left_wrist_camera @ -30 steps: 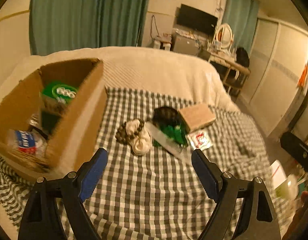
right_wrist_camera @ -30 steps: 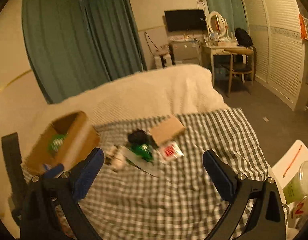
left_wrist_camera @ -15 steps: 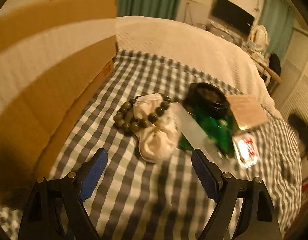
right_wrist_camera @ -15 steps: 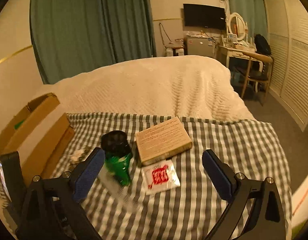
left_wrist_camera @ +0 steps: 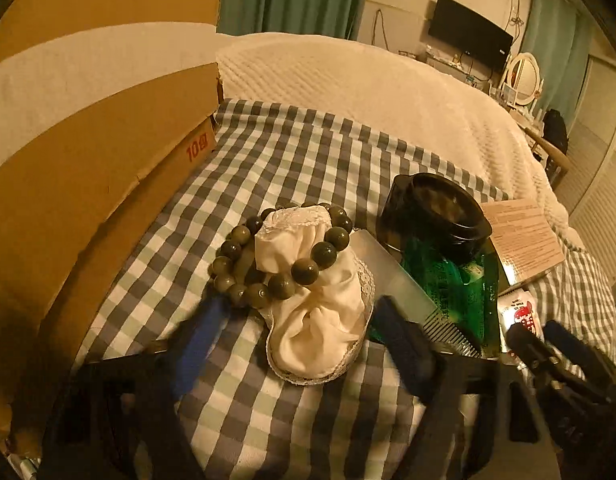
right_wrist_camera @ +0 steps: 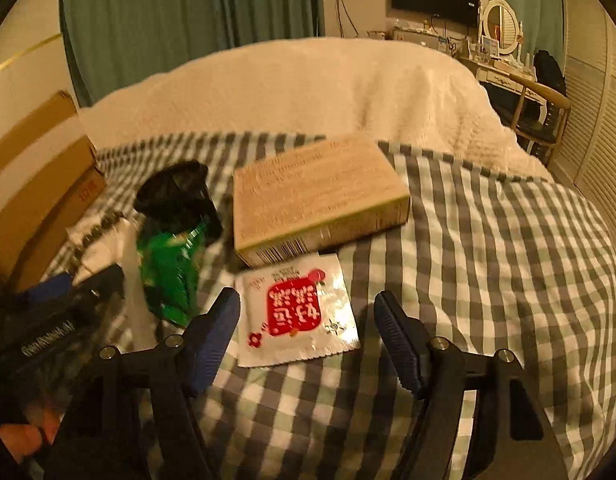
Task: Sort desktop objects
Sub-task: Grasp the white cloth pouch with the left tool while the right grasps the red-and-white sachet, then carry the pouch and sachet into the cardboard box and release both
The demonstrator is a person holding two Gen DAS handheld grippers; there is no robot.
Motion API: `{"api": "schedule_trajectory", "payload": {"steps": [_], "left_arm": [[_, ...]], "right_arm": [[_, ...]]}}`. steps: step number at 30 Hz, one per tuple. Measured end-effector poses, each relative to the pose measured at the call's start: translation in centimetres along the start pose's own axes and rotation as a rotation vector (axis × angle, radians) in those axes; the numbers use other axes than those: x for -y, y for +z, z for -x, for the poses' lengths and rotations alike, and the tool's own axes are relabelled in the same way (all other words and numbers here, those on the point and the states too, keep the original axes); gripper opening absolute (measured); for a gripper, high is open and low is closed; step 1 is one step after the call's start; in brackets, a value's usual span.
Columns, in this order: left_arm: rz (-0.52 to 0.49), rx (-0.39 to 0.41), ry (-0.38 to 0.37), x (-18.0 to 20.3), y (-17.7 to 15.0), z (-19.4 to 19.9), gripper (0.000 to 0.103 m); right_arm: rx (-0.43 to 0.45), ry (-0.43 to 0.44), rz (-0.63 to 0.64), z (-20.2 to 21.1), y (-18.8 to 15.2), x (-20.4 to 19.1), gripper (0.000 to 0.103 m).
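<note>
The left gripper is closing its two blue-padded fingers around a soft cream cloth pouch with a lace edge. The pouch sits between the fingers, but the pads do not press it yet. It lies long-ways, going away from the fingers, so they come at it from its two sides. A ring of round dark green beads is wrapped around the far end of the pouch. Just right of the pouch are a clear plastic comb and a green crinkly packet with a black round pot sitting on its far end. They are very close to the right finger, so it could bump them. Far to the left stands a big brown cardboard box, and there is open checked cloth between it and the pouch.

The right gripper is closing too. A flat white sachet with a red label lies between its fingers, flat on the checked cloth. The pads are not touching it yet. Just past the sachet is a tan flat cardboard box with small print. To the right there is lots of free cloth.

The left hand is nearer the pouch and the box. I think the pouch goes into the big box next.
</note>
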State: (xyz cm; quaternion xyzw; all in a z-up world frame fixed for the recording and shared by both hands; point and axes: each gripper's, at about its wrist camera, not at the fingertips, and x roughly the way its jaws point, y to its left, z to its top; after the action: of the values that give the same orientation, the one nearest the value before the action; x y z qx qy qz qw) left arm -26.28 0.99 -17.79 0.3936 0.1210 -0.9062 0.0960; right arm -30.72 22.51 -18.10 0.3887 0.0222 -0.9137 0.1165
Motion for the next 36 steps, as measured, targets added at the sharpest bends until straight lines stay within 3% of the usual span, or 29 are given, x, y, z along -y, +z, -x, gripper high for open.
{"api": "schedule_trajectory", "payload": {"steps": [2,4,8,10,12,16,17,18,19,22,26,36], "left_arm": [[-0.007,-0.020,-0.009,-0.2,-0.1,0.0,0.052],[-0.005,-0.028,-0.026,-0.3,-0.2,0.4,0.031],[-0.004,-0.060,-0.061,-0.5,-0.2,0.7,0.021],[0.002,-0.068,-0.072,-0.8,-0.4,1.1,0.020],[0.008,-0.069,-0.077,-1.0,-0.5,1.7,0.020],[0.005,-0.060,-0.083,-0.6,-0.4,2.8,0.020],[-0.004,-0.052,-0.084,-0.4,-0.4,3.2,0.020],[-0.010,-0.048,-0.088,-0.3,-0.4,3.4,0.020],[-0.012,-0.042,-0.095,-0.1,-0.2,3.7,0.020],[-0.020,-0.030,-0.115,0.6,0.2,4.1,0.020],[-0.027,-0.028,-0.110,1.1,0.3,4.0,0.020],[0.012,-0.124,-0.215,2.4,0.5,4.2,0.020]], "right_arm": [[-0.019,0.003,-0.001,-0.3,-0.2,0.0,0.069],[-0.025,-0.006,0.017,-0.2,-0.4,-0.5,0.069],[-0.048,-0.047,0.070,-0.5,-0.9,-1.7,0.069],[-0.051,-0.047,0.064,-0.2,-1.0,-1.5,0.069],[-0.051,-0.048,0.057,0.0,-1.0,-1.3,0.047],[-0.059,-0.037,0.026,0.5,-0.8,-0.8,0.036],[-0.059,-0.021,0.006,0.7,-0.7,-0.5,0.030],[-0.060,-0.008,-0.006,0.7,-0.6,-0.3,0.013],[-0.053,0.027,-0.035,1.3,-0.3,0.1,0.007],[-0.042,0.075,-0.062,1.8,0.0,0.4,0.005],[-0.035,0.075,-0.073,2.2,0.3,0.8,0.005],[-0.014,0.153,-0.135,3.6,1.0,1.4,0.005]]}}
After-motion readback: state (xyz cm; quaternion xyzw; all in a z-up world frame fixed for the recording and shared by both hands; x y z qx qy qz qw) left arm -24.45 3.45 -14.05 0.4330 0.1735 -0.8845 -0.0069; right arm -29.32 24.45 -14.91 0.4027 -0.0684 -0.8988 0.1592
